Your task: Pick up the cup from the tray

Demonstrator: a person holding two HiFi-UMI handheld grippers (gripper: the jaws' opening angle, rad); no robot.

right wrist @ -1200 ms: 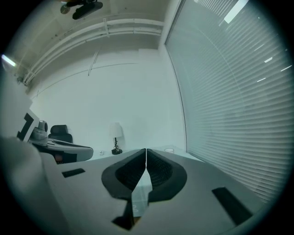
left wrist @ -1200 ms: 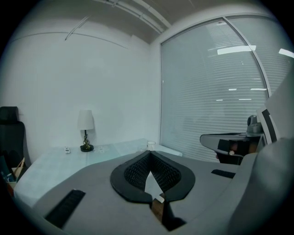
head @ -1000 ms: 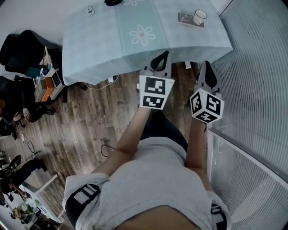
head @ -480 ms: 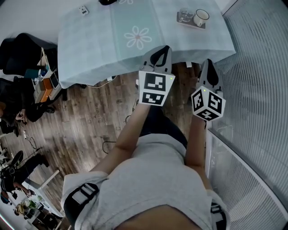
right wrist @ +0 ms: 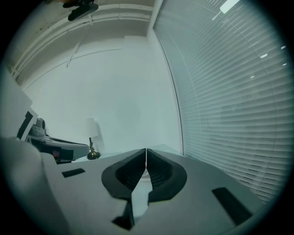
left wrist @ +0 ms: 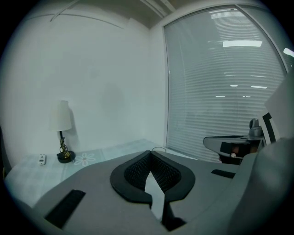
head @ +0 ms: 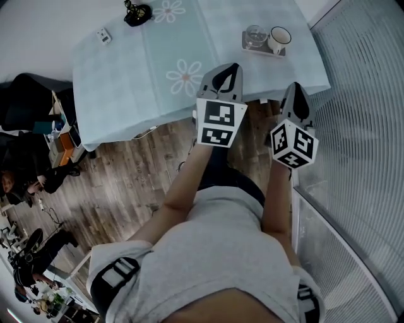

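Only the head view takes in the plank floor [head: 126, 183], brown and streaked, and the whole of the table [head: 126, 76], draped in a pale teal cloth printed with white daisies. The ribbed window blinds [head: 366, 126] show in all three views.

The left tongs [head: 225, 77] and the right tongs [head: 297, 94] hang over the table's near edge. Their own views show what the head view cannot: each pair of grey shells with dark, finely ridged pads is pressed tip to tip, with nothing between them.

The gripper views show the lamp [head: 137, 12] upright against a white wall, with a pale shade on a thin dark stem. From above it is only a dark round base.

The flat grey tray [head: 247, 44] lies near the table's right edge, well beyond both tongs. On it stands the cup [head: 278, 39], white with a dark rim, just beside a clear glass [head: 255, 35]. Neither gripper view shows the cup clearly.

A small white device [head: 104, 36] lies near the lamp.
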